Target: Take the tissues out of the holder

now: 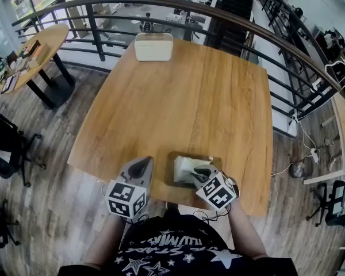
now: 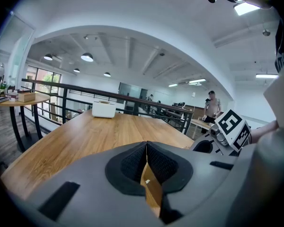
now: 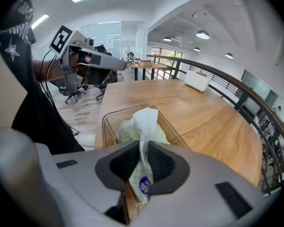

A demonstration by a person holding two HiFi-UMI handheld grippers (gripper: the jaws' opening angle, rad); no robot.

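One tissue (image 3: 145,119) is clamped between the jaws of the right gripper (image 3: 141,161), with the holder (image 3: 104,123) just beyond them. Extraction looks begun and likely needs a steady upward lift. The left gripper (image 2: 146,165) has its jaws together, empty.

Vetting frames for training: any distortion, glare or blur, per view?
Head view: heavy fisheye, the railing bows; table evenly lit, sharp. Left gripper view: dark vignetted corners, ceiling light blown out, shut left tongs fill the lower frame. Right gripper view: same vignette; tissue in right tongs sharp.
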